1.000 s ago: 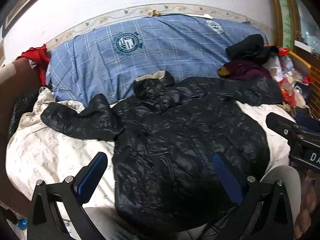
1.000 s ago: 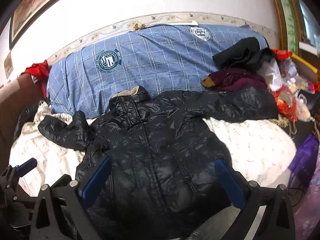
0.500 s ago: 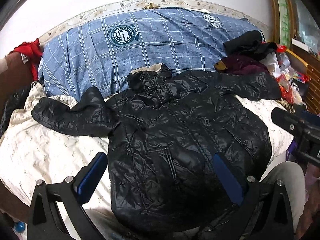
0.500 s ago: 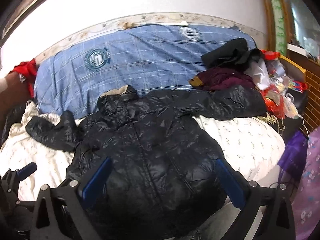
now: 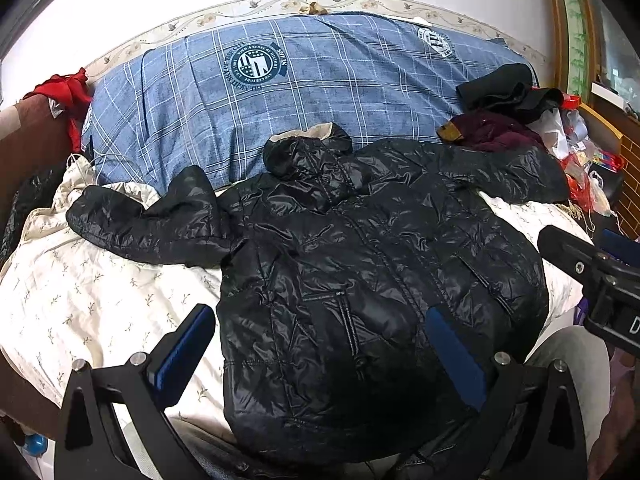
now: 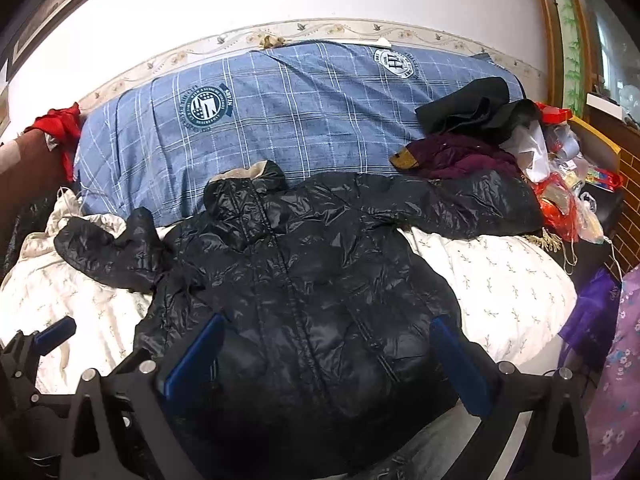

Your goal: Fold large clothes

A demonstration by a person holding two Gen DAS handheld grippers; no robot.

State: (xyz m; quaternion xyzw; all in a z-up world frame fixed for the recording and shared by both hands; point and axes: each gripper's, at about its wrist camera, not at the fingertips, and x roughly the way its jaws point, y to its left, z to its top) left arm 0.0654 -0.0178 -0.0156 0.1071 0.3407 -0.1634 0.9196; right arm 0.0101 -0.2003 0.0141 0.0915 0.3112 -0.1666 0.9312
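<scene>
A shiny black puffer jacket (image 5: pixel 368 264) lies front up on the bed, hood toward the blue quilt, both sleeves spread out; it also shows in the right wrist view (image 6: pixel 304 300). Its left sleeve (image 5: pixel 144 224) is bunched, its right sleeve (image 5: pixel 504 176) lies straight. My left gripper (image 5: pixel 320 344) is open and empty above the jacket's lower hem. My right gripper (image 6: pixel 324 356) is open and empty above the hem too. The right gripper shows at the right edge of the left wrist view (image 5: pixel 592 276), the left gripper at the left edge of the right wrist view (image 6: pixel 36 348).
A white patterned bedsheet (image 5: pixel 80 296) covers the bed. A blue plaid quilt (image 5: pixel 304 92) lies along the wall. Dark and maroon clothes (image 5: pixel 500 116) and bags (image 6: pixel 564 184) are piled at the far right. A red cloth (image 5: pixel 64 92) hangs at the far left.
Both cameras have risen and tilted slightly, so the jacket sits lower and fuller in view. The jacket has not moved. Both grippers stay open.
</scene>
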